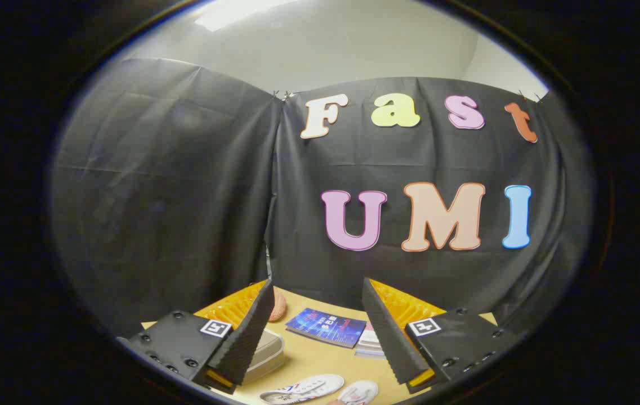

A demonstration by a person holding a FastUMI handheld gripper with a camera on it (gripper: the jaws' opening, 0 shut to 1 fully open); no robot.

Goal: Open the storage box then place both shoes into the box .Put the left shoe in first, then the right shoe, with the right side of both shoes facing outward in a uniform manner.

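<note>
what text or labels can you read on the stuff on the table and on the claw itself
Glossy blue booklet: printed cover text, too blurred to read.
White sneaker with a striped side: side marking, too small to read.
Square black-and-white tags on the open claw, which holds nothing: a coded pattern, no words.

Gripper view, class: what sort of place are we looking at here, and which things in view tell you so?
Probably a staged recording booth, not a home: black cloth wall behind a tan table holding two white shoes, a clear storage box and a blue booklet. The gripper hangs open above them.
</note>
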